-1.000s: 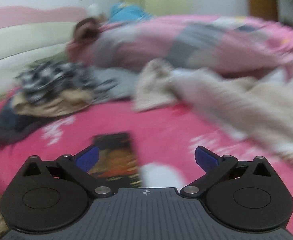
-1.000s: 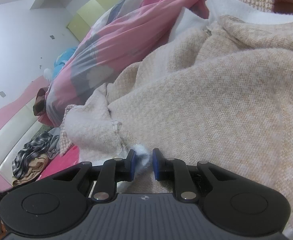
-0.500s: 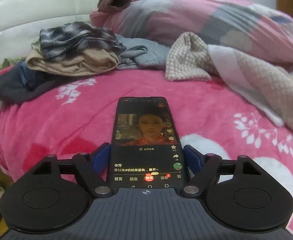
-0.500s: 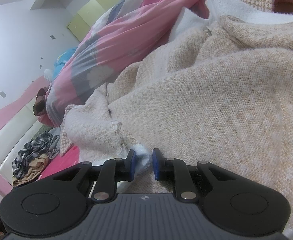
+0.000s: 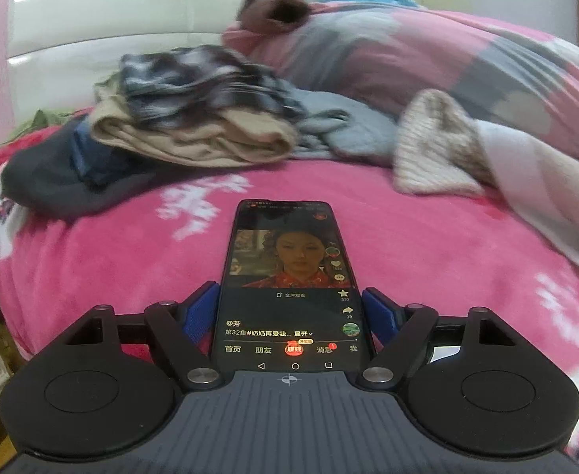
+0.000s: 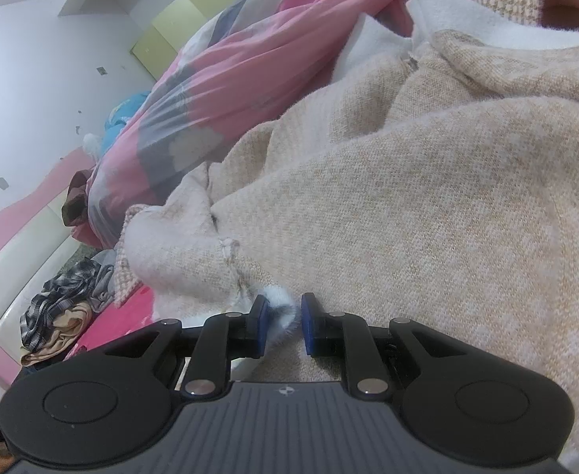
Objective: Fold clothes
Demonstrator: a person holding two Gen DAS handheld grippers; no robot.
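My left gripper [image 5: 289, 318] is clamped on a smartphone [image 5: 287, 284] at lower centre of the left wrist view; both blue pads press its long edges and its lit screen faces up, showing a video. Under it lies the pink floral blanket [image 5: 427, 245]. At upper left a pile of folded clothes [image 5: 194, 126] sits against the headboard [image 5: 91, 31]: a plaid shirt on top of a tan garment, with dark items at the left and a grey one at the right. A pink and grey quilt [image 5: 427, 55] fills the upper right.

My right gripper [image 6: 281, 322] pinches a fluffy white edge of the beige knit sweater [image 6: 427, 205], the piece being folded, which fills the centre and right of the right wrist view.
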